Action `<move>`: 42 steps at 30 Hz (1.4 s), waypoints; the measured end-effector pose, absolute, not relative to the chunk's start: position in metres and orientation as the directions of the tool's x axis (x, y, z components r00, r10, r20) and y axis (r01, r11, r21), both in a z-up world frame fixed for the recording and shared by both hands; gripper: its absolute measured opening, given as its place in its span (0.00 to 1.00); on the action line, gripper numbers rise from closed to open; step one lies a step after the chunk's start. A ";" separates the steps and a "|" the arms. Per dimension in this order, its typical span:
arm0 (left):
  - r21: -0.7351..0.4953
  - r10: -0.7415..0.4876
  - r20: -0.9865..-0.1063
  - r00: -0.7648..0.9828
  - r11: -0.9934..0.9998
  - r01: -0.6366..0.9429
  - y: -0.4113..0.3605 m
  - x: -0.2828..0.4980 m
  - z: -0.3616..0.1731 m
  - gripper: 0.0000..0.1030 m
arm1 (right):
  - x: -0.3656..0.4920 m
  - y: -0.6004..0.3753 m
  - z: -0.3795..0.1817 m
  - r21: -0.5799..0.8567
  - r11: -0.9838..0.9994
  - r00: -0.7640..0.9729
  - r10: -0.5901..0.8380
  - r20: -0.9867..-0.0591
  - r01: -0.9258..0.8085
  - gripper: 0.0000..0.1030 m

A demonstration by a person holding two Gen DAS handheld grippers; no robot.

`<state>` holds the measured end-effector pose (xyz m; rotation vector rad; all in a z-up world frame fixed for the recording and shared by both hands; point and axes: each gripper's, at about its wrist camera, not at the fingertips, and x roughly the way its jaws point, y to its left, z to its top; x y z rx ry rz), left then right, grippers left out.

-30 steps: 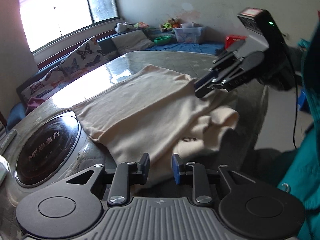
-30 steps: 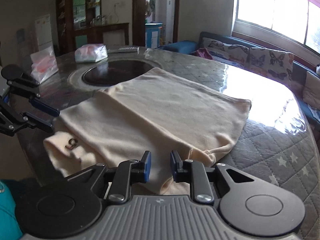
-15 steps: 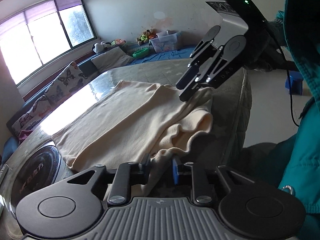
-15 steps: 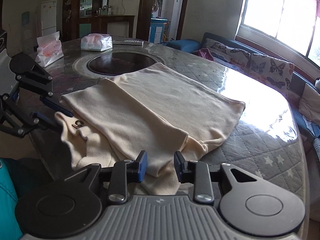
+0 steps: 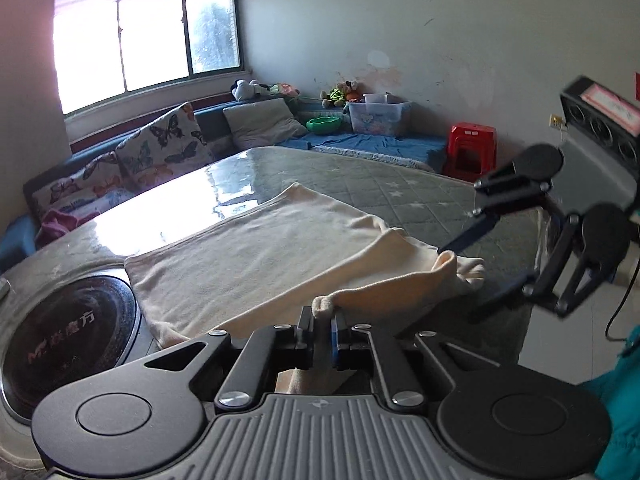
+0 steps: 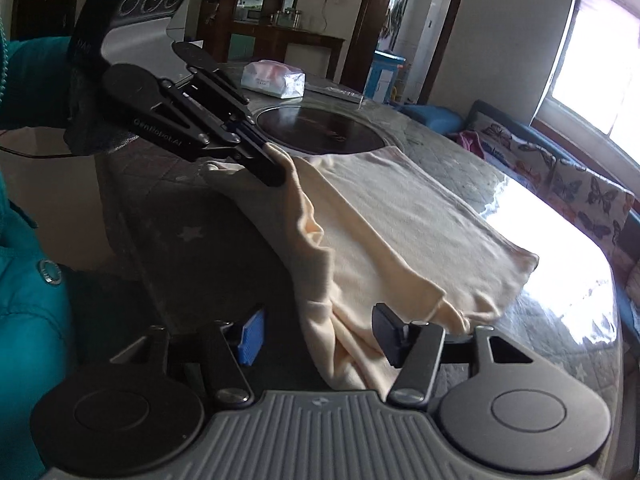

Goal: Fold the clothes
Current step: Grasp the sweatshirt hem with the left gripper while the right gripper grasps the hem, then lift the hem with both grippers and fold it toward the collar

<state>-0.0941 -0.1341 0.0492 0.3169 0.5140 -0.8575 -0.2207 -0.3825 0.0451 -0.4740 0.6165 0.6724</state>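
- Cream garment [image 5: 256, 256] spread over the quilted table [image 5: 400, 192], filling the middle of both frames; its near edge lifted off the table and hanging in folds at the lower centre of the right wrist view [image 6: 360, 248].
- Left gripper [image 5: 322, 322] at the lower centre of its own view, jaws nearly together and closing, pinching a small bunch of the garment's edge between the pads.
- Same gripper seen from the right wrist view at the upper left [image 6: 276, 168], fingertips clamped on the cloth, which drapes down from them.
- Right gripper [image 6: 320, 336] at the lower centre of its own view, jaws about half wide and opening; hanging cloth lying between the blue pad and the black pad, not pressed by them.
- In the left wrist view, right gripper [image 5: 480, 256] at the right side, fingers spread around the bunched corner of the garment.
- Round dark cooktop [image 5: 60, 336] set into the table at the lower left, beside the garment's far edge.
- Teal sleeve [image 6: 32, 280] at the left edge of the right wrist view.
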 end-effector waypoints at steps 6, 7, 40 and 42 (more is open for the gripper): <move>0.022 -0.634 -0.567 0.527 0.628 0.778 -0.127 -0.089 0.045 0.09 | -0.192 -0.372 0.030 -0.157 0.737 0.614 0.404 -0.678 -0.658 0.24; 0.025 -0.630 -0.569 0.529 0.629 0.777 -0.126 -0.092 0.044 0.13 | -0.187 -0.374 0.032 -0.135 0.746 0.610 0.411 -0.677 -0.652 0.20; 0.146 -0.646 -0.488 0.587 0.603 0.784 -0.082 -0.161 0.073 0.11 | -0.210 -0.406 0.088 0.006 0.828 0.689 0.471 -0.551 -0.561 0.07; 0.134 -0.659 -0.489 0.572 0.591 0.796 -0.078 -0.171 0.079 0.11 | -0.226 -0.409 0.098 0.011 0.818 0.676 0.482 -0.557 -0.575 0.07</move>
